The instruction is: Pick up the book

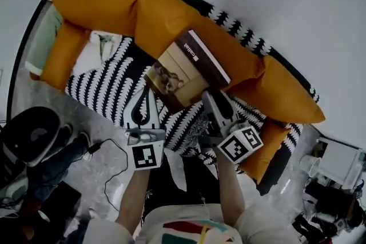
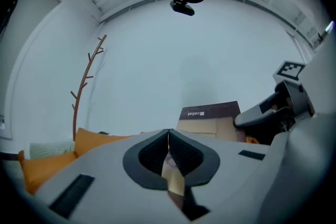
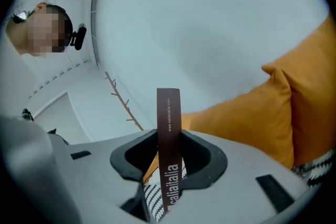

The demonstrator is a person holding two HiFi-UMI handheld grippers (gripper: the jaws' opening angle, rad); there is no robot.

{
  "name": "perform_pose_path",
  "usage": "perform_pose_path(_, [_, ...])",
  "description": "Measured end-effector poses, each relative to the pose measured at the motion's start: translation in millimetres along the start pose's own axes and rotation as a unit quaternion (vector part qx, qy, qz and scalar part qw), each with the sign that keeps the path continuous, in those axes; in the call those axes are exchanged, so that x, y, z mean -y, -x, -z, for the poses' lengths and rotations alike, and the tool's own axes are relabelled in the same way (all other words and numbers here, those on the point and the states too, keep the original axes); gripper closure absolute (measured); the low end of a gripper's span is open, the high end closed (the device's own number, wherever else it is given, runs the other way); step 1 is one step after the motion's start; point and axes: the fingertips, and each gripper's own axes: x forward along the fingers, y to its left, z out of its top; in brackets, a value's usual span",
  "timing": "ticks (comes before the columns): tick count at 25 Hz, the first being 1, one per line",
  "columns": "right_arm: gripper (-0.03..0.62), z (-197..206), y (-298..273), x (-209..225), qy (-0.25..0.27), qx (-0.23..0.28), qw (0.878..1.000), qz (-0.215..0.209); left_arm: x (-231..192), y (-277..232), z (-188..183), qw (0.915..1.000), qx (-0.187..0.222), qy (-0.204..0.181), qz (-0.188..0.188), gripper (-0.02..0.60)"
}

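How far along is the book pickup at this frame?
Done: both grips are made. The right gripper has its jaws clamped on the brown spine of the book; the left gripper pinches its thin edge. In hand: the book is held up off the orange sofa. Left: little, apparently only finishing the lift.

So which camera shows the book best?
The head view: nearly the whole book shows, cover and spine. The left gripper view catches only its top part and a pinched edge; the right gripper view shows only its brown spine.
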Motion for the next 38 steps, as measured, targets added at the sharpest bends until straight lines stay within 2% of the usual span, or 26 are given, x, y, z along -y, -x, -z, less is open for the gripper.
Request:
perform_pose_path(2, [0.45, -45, 18, -27, 0.021, 0.025, 0.999, -0.005, 22, -9, -50, 0.9991, 0.023, 0.003, 0.034, 0.574])
perform_pose_path(5, [0.45, -102, 60, -69, 0.046, 0.046, 0.998, -0.005, 66, -5, -117, 0.9954, 0.029, -0.03, 0.086, 0.574])
perform_pose_path(7, [0.45, -133, 86, -93, 0.06, 0.056, 0.997, -0.004, 85, -1, -157, 0.9926, 0.039, -0.045, 0.106, 0.574])
perform_pose_path(11, [0.45, -171, 143, -123, 0.085, 0.1, 0.991, 0.019, 107, 4, -226, 0.9832, 0.093, -0.055, 0.147, 0.574])
perform_pose_path(14, [0.45, -179, 181, -132, 0.097, 0.122, 0.987, 0.038, 121, 14, -252, 0.9743, 0.116, -0.079, 0.177, 0.574])
perform_pose_path(17, [0.45, -175, 204, -131, 0.097, 0.138, 0.984, 0.057, 129, 22, -263, 0.9708, 0.126, -0.072, 0.19, 0.574])
perform_pose_path(22, [0.451, -159, 221, -129, 0.083, 0.146, 0.982, 0.082, 140, 31, -259, 0.9686, 0.123, -0.056, 0.209, 0.574])
perform_pose_path(28, [0.451, -158, 220, -130, 0.092, 0.134, 0.984, 0.075, 145, 27, -259, 0.9686, 0.122, -0.055, 0.209, 0.574])
perform_pose_path(38, [0.451, -162, 221, -131, 0.096, 0.134, 0.985, 0.06, 132, 33, -265, 0.9724, 0.131, -0.058, 0.184, 0.574])
